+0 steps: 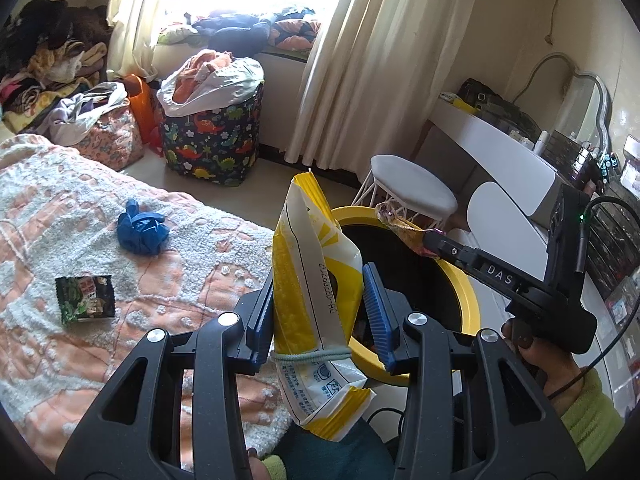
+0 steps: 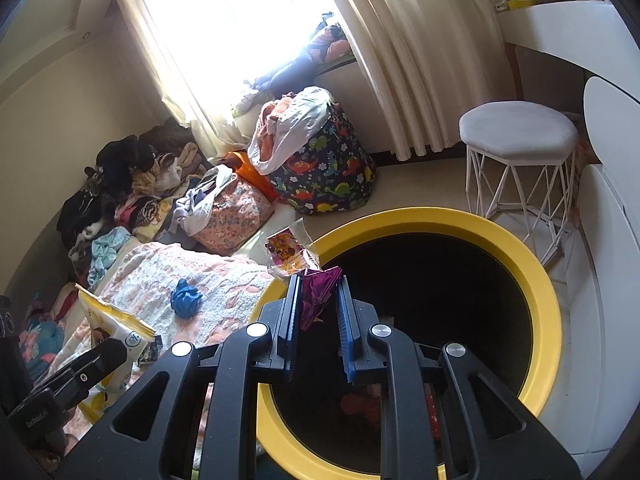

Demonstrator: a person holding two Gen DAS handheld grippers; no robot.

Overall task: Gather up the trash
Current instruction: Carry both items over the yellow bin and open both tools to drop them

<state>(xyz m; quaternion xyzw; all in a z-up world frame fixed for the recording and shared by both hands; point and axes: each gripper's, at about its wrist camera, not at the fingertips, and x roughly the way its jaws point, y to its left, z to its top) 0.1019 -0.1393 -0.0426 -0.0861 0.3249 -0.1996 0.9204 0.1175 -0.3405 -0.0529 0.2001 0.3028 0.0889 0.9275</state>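
Yellow-rimmed round black bin point(image 2: 440, 220) on floor beside bed with pink-and-white textured blanket point(image 1: 60, 208). On blanket: crumpled blue glove point(image 1: 141, 227), small dark square packet point(image 1: 85, 299) nearer. White wire-legged stool point(image 2: 520, 132) behind bin; dinosaur-print fabric hamper point(image 1: 212, 136) by curtain.

Daylight glare from the window point(image 2: 224, 20); sharp, fisheye-curved, dark corners.

Bright window point(image 2: 240, 12), cream curtains point(image 1: 360, 60), white stool point(image 2: 518, 128).
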